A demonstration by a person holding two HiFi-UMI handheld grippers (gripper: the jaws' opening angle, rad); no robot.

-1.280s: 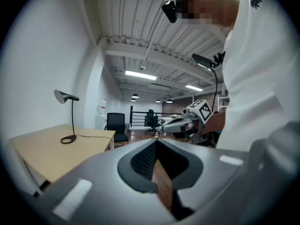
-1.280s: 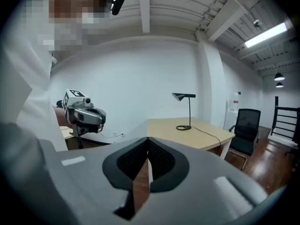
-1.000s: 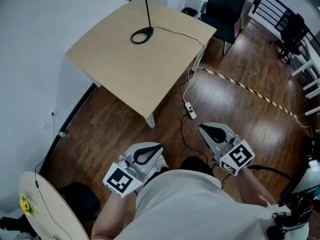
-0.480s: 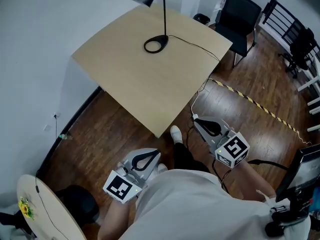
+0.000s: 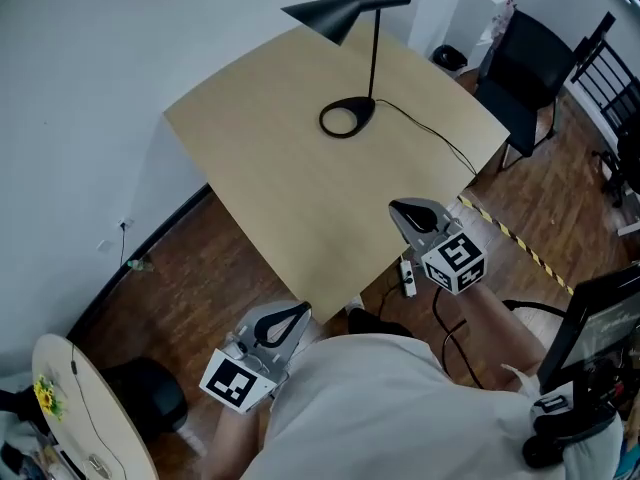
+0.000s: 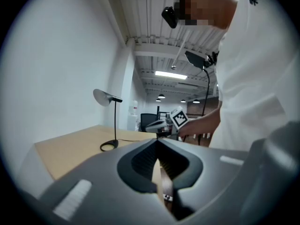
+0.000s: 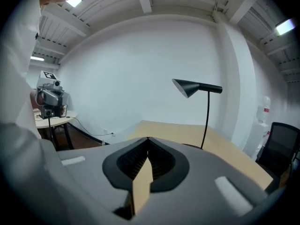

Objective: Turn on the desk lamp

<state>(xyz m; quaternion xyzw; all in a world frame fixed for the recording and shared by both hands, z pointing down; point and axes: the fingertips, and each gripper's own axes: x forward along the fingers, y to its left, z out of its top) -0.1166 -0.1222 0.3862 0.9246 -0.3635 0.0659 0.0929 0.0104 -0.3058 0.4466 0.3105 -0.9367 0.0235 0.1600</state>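
Note:
The black desk lamp [image 5: 374, 48] stands at the far side of the light wood table [image 5: 270, 178], with a cone shade [image 5: 335, 16] and a ring base [image 5: 346, 118]. No light shows from it. My right gripper [image 5: 402, 209] hangs over the table's near right edge, well short of the base, jaws shut on nothing. In the right gripper view the lamp [image 7: 206, 116] rises ahead, right of the shut gripper [image 7: 147, 140]. My left gripper [image 5: 302, 313] stays low by my body, off the table, also shut and empty. Its view shows the lamp [image 6: 114, 123] far left.
The lamp's cord [image 5: 432, 140] runs across the table and off its right edge to a power strip [image 5: 407, 278] on the wood floor. A black chair [image 5: 525, 63] stands behind the table, yellow-black tape [image 5: 525, 248] crosses the floor, and a round white table [image 5: 85, 408] sits bottom left.
I have come closer to the table. My right gripper has risen from near the floor to over the table's near edge, toward the lamp. The left gripper stays low.

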